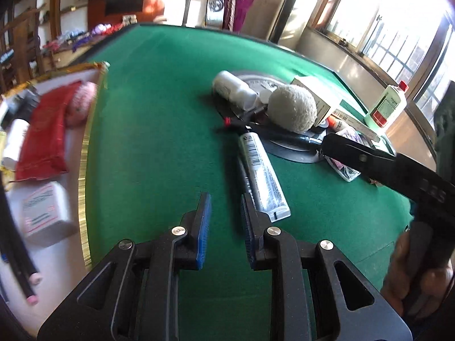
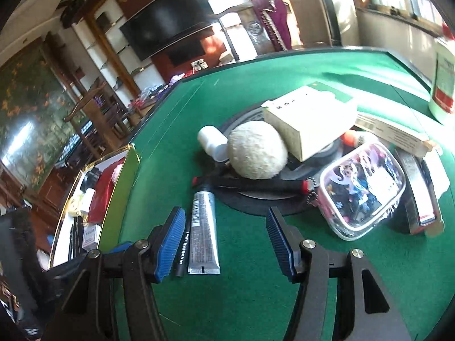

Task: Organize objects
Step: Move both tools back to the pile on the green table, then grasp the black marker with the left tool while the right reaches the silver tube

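A silver tube (image 1: 263, 170) lies on the green felt table (image 1: 156, 113), with a black pen (image 2: 183, 247) alongside it. My left gripper (image 1: 226, 218) hovers just left of the tube's crimped end, its blue pads a narrow gap apart with only felt between them. My right gripper (image 2: 224, 241) stands open over the same tube (image 2: 203, 227), and its pads touch nothing. Behind the tube, on a dark round disc (image 2: 250, 207), are a white fluffy ball (image 2: 257, 149), a lying white bottle (image 2: 212, 139), a cream box (image 2: 310, 122) and a black rod with red ends (image 2: 250, 184).
A gold-rimmed tray (image 1: 84, 170) at the left holds a red pouch (image 1: 45, 136), a pink ball (image 1: 82, 102), a white box (image 1: 45, 210) and pencils (image 1: 20, 255). A clear pouch (image 2: 364, 193) and flat boxes lie right of the disc. A red-capped white bottle (image 1: 386, 105) stands far right.
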### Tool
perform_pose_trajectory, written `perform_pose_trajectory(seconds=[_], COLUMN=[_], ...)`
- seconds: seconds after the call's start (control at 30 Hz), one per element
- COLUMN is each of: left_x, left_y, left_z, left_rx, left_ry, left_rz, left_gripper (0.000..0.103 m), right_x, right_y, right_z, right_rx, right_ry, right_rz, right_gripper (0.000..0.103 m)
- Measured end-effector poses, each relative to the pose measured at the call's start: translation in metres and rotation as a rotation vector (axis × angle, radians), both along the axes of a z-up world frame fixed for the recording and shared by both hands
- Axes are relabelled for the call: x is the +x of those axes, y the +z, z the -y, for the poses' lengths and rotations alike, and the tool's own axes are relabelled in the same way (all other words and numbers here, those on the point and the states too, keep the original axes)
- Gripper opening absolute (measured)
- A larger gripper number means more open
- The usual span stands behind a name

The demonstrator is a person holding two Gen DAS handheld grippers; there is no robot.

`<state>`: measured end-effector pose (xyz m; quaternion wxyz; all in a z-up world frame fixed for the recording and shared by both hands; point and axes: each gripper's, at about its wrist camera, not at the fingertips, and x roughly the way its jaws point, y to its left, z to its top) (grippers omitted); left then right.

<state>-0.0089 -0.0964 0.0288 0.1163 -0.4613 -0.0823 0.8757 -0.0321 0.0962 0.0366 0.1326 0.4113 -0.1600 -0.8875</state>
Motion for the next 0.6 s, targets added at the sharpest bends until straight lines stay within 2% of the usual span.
perform_pose_trajectory(seconds=[0.1,0.33,0.6], left_x=[-0.014,-0.028,-0.023], left_y=[-0.011,-0.017,-0.018], left_z=[-0.007,-0.009,-0.008], left_rx=[-0.014,-0.073,0.026], left_ry=[0.0,0.013,-0.027], left_rz=[0.035,-0.008,0.009], left_gripper=[0.019,0.019,0.019], right_x=[0.0,-0.002,-0.005], right_y=[0.001,-0.001,-0.005], right_z=[-0.007,-0.006,-0.006], right_rx=[-0.028,-0.051,-0.045], right_ry=[-0.013,-0.009,-0.017], right_rz=[0.003,0.016,0.032], right_gripper=[0.059,0.059,0.059])
